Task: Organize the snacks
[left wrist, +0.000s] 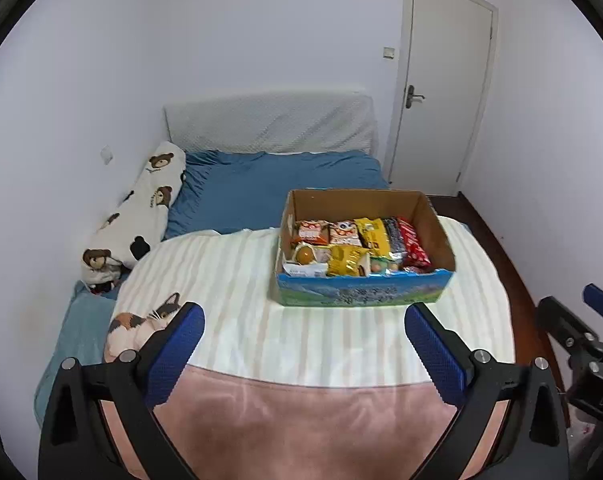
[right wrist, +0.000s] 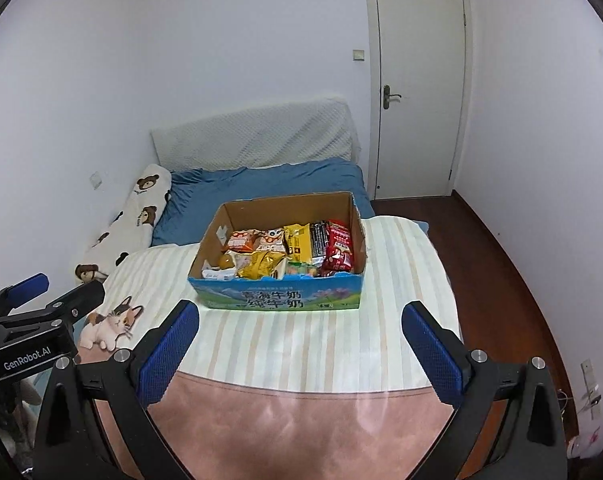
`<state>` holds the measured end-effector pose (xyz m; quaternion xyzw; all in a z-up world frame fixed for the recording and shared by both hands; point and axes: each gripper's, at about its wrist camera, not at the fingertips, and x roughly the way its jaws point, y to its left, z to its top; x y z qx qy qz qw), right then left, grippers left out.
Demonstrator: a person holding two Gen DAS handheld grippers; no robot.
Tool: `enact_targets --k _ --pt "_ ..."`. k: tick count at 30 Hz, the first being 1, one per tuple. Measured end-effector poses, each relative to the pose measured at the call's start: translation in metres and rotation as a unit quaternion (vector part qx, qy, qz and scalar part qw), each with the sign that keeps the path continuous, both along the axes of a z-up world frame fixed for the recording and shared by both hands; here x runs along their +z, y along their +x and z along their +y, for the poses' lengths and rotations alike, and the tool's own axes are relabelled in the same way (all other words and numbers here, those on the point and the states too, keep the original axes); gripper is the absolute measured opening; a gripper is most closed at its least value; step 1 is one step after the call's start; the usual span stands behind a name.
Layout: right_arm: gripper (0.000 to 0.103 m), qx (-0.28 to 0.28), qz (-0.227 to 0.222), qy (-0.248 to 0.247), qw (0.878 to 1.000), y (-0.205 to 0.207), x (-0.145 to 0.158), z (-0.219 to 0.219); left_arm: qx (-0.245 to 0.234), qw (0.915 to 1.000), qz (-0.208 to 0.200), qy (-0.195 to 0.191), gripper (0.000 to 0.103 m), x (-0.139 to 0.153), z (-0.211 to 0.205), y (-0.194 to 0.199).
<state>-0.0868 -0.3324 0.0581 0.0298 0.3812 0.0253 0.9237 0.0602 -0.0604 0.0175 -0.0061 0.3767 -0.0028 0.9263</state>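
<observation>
An open cardboard box (left wrist: 437, 232) (right wrist: 357, 224) with a blue printed front stands on the striped blanket of a bed. It holds several snack packs: orange packs (left wrist: 311, 232) (right wrist: 241, 240), yellow packs (left wrist: 371, 232) (right wrist: 299, 242), a red pack (left wrist: 413, 242) (right wrist: 339, 246) and a round orange snack (left wrist: 304, 256) (right wrist: 226, 261). My left gripper (left wrist: 304, 322) hangs open above the blanket, short of the box, nothing between its blue pads. My right gripper (right wrist: 300, 320) is open too, in front of the box, and empty. Each gripper shows at the edge of the other's view.
The blanket (left wrist: 237, 300) carries a cat print (right wrist: 109, 324) at the left and a pink band (right wrist: 293, 420) near me. A bear-print bolster (left wrist: 141, 208) lies along the left wall. A shut white door (right wrist: 417, 88) and dark wood floor (right wrist: 501, 272) lie to the right.
</observation>
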Motion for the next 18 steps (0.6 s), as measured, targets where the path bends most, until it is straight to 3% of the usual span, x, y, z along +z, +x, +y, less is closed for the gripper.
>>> enact_targets --k 18 --pt "0.103 -0.038 0.022 -0.006 0.999 0.096 -0.036 -0.017 -0.007 0.9995 0.010 0.029 0.103 -0.019 -0.029 0.085"
